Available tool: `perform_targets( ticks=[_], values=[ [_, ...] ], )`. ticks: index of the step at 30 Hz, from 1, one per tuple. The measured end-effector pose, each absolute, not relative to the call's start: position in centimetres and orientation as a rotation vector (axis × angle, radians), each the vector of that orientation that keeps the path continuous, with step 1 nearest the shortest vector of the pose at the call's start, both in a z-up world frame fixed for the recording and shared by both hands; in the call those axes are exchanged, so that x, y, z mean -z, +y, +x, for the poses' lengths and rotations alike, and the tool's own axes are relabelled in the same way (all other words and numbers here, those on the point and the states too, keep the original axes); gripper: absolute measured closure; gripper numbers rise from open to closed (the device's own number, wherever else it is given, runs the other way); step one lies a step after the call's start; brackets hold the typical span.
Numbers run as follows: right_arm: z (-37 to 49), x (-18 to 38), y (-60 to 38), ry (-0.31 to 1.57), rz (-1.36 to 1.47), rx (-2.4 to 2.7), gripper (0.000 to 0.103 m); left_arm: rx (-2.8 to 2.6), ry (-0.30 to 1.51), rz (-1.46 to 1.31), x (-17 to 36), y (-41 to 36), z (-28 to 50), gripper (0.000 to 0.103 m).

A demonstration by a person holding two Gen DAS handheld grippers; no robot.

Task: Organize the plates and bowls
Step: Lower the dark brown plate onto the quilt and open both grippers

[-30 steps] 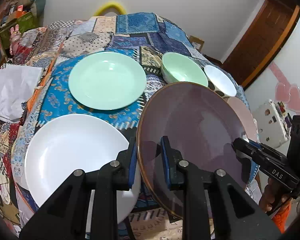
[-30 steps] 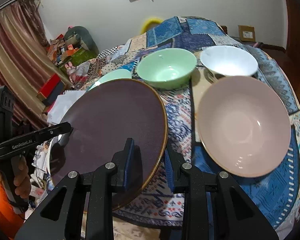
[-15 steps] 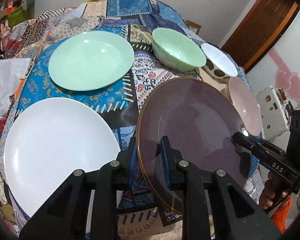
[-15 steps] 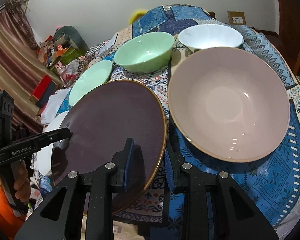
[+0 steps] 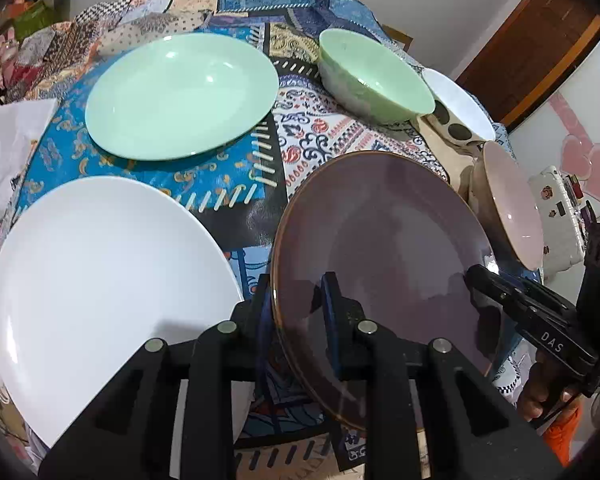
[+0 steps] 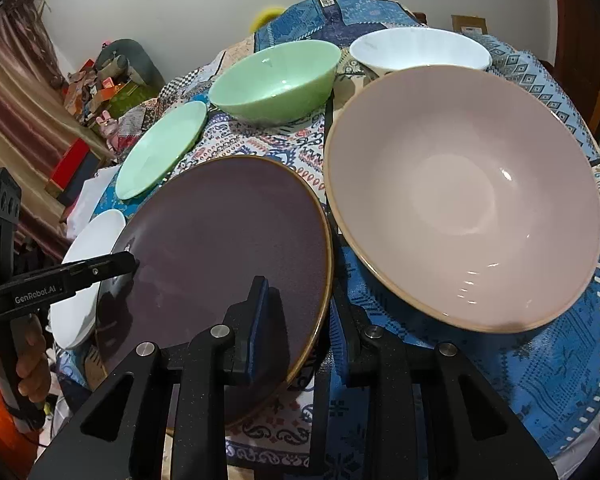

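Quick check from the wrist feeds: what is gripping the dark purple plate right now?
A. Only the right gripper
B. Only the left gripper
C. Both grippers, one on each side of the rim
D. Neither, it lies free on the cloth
C: the left gripper pinches one edge of the dark purple plate and the right gripper pinches the opposite edge.

even, fairly bright indoor light from above. small glare spots sit on the pink bowl (image 6: 504,176) and green plate (image 5: 210,78). fisheye curvature bends both views, with dark vignetted corners. focus stays sharp.
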State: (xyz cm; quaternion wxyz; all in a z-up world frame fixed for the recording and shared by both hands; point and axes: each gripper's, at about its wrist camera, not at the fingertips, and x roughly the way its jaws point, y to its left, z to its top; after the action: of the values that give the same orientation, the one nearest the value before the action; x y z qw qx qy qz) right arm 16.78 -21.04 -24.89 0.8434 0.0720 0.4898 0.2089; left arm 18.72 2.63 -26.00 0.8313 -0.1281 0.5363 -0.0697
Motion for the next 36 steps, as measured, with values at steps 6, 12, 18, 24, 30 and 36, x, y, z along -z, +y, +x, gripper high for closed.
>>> perform_targets(
  ticks=[6, 12, 18, 24, 30, 36],
  values=[
    [16.9, 24.8, -20.8, 1.034, 0.122, -0.436, 0.077, 0.138, 1.149, -0.253, 26.6, 2.4, 18.8, 0.081],
    [16.9, 24.6, -20.9, 1.046, 0.129, -0.427, 0.075, 0.142, 1.163, -0.263, 26.6, 2.5, 18.8, 0.081],
    [16.2, 23.5, -21.1, 1.027, 0.123, -0.411, 0.073, 0.143, 1.147, -0.276, 25.4, 2.8, 18.0, 0.075],
    [15.2, 21.2, -20.7, 0.963, 0.123, -0.432, 0.071, 0.119, 1.059, -0.243, 22.3, 3.1, 16.4, 0.053],
    [14.3, 19.1, -19.6, 0.904, 0.108, -0.464, 0.060, 0.098, 0.973, -0.212, 19.1, 3.6, 14.6, 0.047],
    [13.8, 17.4, -17.8, 0.854, 0.089, -0.502, 0.047, 0.050, 0.885, -0.179, 16.4, 5.0, 12.7, 0.034]
  ],
)
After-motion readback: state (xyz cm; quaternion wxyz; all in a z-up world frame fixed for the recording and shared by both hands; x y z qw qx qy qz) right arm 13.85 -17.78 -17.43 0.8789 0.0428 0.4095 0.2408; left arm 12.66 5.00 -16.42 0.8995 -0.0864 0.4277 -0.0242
